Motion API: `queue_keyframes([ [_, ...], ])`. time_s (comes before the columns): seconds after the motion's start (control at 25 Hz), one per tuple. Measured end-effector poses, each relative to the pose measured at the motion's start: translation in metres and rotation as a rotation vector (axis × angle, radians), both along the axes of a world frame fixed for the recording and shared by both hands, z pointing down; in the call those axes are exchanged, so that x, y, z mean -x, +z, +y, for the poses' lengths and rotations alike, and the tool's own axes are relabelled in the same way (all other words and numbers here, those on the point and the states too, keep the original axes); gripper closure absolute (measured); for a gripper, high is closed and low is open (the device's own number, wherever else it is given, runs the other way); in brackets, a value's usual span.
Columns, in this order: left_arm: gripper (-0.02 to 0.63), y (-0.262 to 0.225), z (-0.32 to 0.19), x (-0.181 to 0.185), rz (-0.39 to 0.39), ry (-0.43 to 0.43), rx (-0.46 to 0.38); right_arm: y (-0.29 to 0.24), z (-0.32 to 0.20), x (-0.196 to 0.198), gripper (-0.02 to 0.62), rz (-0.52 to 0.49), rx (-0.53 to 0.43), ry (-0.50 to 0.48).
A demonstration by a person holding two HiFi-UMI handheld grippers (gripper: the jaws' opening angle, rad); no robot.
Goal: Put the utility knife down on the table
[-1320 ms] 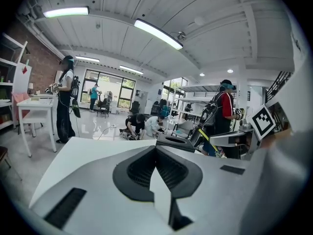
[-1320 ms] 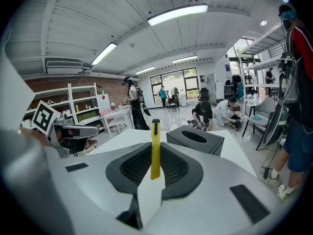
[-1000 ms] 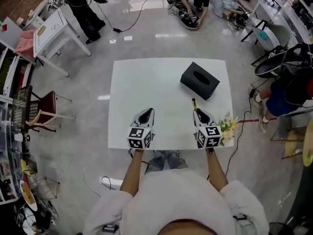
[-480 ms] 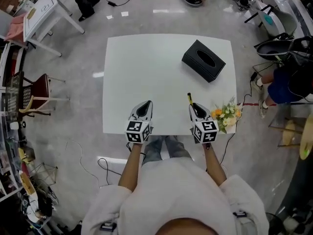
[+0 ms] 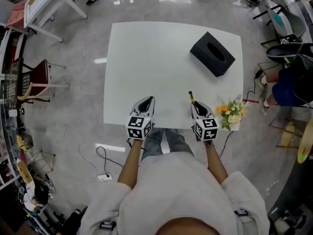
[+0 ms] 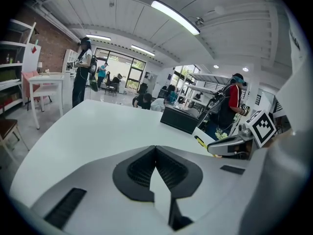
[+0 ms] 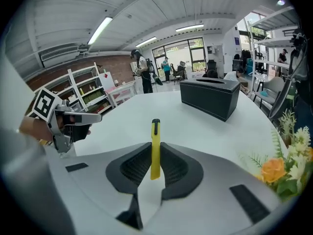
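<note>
**Utility knife clamped in the right hand-held gripper at the near edge of the counter**

The right hand-held gripper is closed narrowly on the yellow utility knife. In the right gripper view both ribbed pads press against its flat sides. The knife's front end, which carries a black slider, sticks out forward past the jaw tips. In the head view the knife shows as a thin yellow bar reaching from the gripper's nose out over the white counter. It lies close to the near edge and right of the counter's middle. Whether the knife's tip touches the surface cannot be told.

The left hand-held gripper is level with it at the same near edge, well apart from the right one. In the left gripper view its jaws meet at the tips with nothing between them, and only bare counter shows past them.

A black tissue box stands toward the far right corner of the counter, turned at an angle to its edges and well apart from both grippers. A small bunch of flowers, orange, white and green, sits at the counter's near right corner, just beside the right hand-held gripper.
</note>
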State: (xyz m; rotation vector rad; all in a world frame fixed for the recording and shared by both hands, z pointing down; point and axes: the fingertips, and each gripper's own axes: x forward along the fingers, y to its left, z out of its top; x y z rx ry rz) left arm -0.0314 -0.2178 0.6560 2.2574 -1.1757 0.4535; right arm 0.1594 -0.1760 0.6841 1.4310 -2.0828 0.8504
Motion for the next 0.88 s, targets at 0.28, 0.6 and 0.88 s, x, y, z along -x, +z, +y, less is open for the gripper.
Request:
queue_keyframes([
  [0.28, 0.587, -0.003, 0.001, 0.008, 0.000, -0.014, -0.007, -0.005, -0.039, 0.023, 0.523, 0.011, -0.038, -0.069],
  [0.6, 0.586, -0.004, 0.008, 0.012, -0.006, -0.016, -0.005, -0.016, -0.099, 0.044, 0.523, 0.037, -0.086, -0.128],
  [0.88, 0.586, -0.002, 0.020, 0.006, 0.018, -0.003, 0.019, -0.014, -0.143, 0.057, 0.523, 0.069, -0.074, -0.150],
])
